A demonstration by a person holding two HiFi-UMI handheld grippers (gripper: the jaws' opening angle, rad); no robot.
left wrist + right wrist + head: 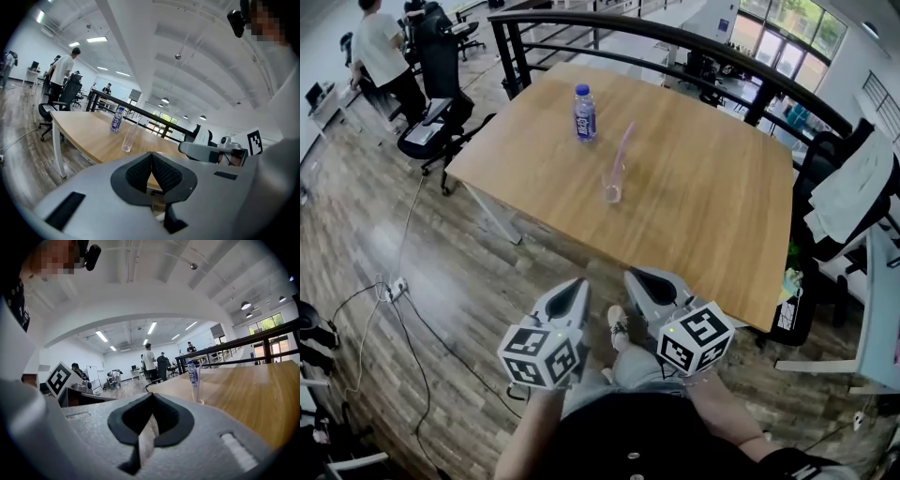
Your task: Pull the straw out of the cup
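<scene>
Cup (613, 192), clear, upright on bench (712, 225), straw (623, 148) leaning inside, bottle (584, 112) near behind. Left gripper (577, 284) and right gripper (635, 276): jaws pressed together, empty, held well short of bench edge, seemingly because the reach has not begun.

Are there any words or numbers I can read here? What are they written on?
No text here can be read.
Blue label on the clear plastic water bottle: print too small and blurred.
Black-and-white square markers on the gripper cubes: patterns only, no letters or numbers.
White card below the wooden table's right corner: too blurred.
</scene>
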